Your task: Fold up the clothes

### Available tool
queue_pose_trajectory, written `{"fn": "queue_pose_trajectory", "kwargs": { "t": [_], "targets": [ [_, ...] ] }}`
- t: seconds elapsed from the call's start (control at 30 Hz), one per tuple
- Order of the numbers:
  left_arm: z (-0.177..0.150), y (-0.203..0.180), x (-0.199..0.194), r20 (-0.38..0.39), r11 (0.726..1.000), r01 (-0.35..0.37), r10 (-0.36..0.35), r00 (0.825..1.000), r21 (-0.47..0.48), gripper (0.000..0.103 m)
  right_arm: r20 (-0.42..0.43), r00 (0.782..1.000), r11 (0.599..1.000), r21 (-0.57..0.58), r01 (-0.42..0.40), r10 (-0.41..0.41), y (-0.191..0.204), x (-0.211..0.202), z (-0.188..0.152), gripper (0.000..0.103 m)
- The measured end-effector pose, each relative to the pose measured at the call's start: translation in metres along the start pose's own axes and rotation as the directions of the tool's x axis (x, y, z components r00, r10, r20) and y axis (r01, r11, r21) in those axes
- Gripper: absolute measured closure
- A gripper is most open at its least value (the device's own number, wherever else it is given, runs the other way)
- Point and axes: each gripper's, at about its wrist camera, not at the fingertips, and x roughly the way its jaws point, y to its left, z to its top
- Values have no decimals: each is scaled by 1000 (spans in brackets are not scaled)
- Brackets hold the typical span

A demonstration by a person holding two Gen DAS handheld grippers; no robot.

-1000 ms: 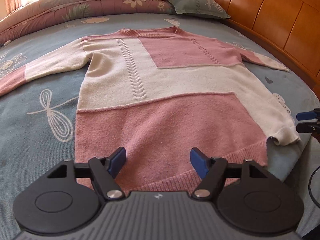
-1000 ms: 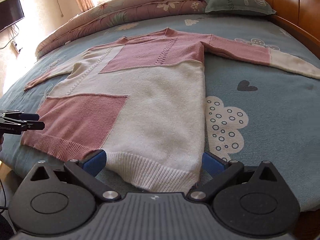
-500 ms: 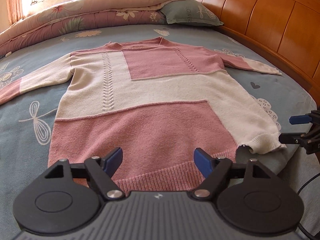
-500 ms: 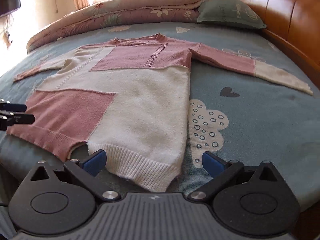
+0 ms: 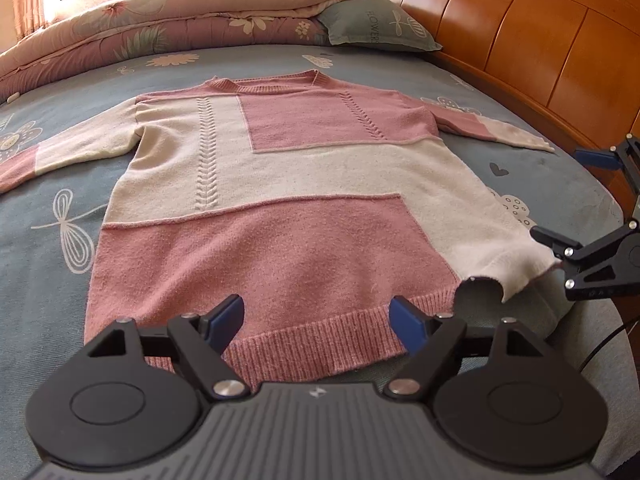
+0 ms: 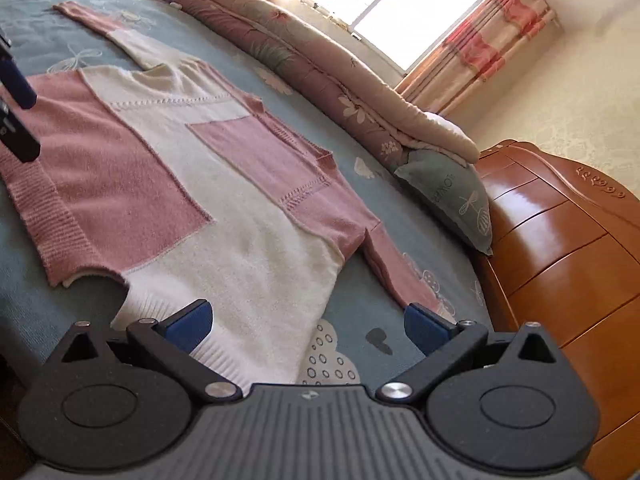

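Observation:
A pink and cream knitted sweater (image 5: 280, 240) lies flat, front up, on the blue-grey bed sheet (image 5: 52, 280) with both sleeves spread out. My left gripper (image 5: 318, 320) hovers open just above the pink ribbed hem, holding nothing. My right gripper (image 6: 306, 322) is open and rolled sideways at the sweater's (image 6: 248, 260) cream hem corner, its left pad over the ribbing. In the left wrist view the right gripper (image 5: 576, 200) shows at the right edge, with its lower finger touching the cream corner. One of the left gripper's fingers (image 6: 18, 84) shows at the left edge.
A folded floral quilt (image 5: 160, 28) and a grey-green pillow (image 5: 376, 28) lie at the far end of the bed. A wooden headboard (image 5: 540, 40) runs along the right side. A curtained window (image 6: 392, 8) is behind the quilt.
The right gripper has swung round to the sweater's right hem corner and rolled, so it looks across the bed toward the window. The left gripper shifted slightly at the pink hem. Both stayed open.

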Motion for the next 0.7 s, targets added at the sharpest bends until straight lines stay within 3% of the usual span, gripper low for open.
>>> {"fn": "queue_pose_trajectory", "kwargs": {
  "t": [0.07,0.13,0.2,0.3,0.4,0.5,0.6,0.7],
  "targets": [
    [0,2,-1,6,1000,6,-6,1000,-14,20,30,999,999,30,21,-22,-11,-7,9,0],
    [0,2,0,1,1000,10,-10,1000,-21,20,8,999,998,52,38,-38,-19,-7,10,0],
    [-1,2,0,0,1000,17,-17,1000,-18,20,-25,1000,1000,2,14,-14,-13,-2,5,0],
    [-3,0,-1,0,1000,25,-25,1000,-15,20,-84,995,991,-119,-55,45,16,4,-11,0],
    [-4,1,0,-6,1000,21,-21,1000,-23,20,-110,989,984,-134,-116,102,45,12,-16,0],
    [-5,2,-1,-12,1000,6,-7,1000,-28,20,-79,989,984,-118,-134,125,71,20,-7,0],
    [-6,4,-6,-4,999,7,-7,1000,-34,20,-110,990,979,-178,-103,85,94,35,-3,0],
    [-8,7,-10,5,999,10,-10,1000,-48,20,-108,994,956,-293,-2,-31,100,35,-4,0]
  ]
}}
